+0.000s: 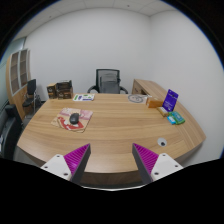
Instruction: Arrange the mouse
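A dark mouse (73, 118) lies on a reddish mouse mat (72, 119) on the left part of the wooden table (115, 130), well beyond the fingers. My gripper (112, 160) hangs over the table's near edge, far from the mouse. Its two fingers with purple pads (76, 157) stand wide apart with nothing between them.
A purple box (171, 99) and a teal item (177, 118) stand at the table's right. A small white object (162, 142) lies near the right finger. A white bowl (137, 100) and papers (85, 97) sit at the far side. An office chair (108, 80) stands behind.
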Action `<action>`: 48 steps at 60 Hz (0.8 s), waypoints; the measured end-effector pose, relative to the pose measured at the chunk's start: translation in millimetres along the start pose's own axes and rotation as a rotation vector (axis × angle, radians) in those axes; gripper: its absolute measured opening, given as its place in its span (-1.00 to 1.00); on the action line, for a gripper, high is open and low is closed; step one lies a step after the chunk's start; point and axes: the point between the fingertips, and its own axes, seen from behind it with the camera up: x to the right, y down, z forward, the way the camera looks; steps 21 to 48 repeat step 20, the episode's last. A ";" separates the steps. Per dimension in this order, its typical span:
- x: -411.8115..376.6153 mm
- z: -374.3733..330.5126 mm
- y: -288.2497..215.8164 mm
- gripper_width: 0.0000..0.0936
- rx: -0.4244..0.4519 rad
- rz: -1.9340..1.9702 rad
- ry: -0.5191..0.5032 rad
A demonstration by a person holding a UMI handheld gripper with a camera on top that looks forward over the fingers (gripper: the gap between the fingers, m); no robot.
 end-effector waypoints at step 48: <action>2.9 -7.9 4.6 0.86 0.000 0.016 -0.007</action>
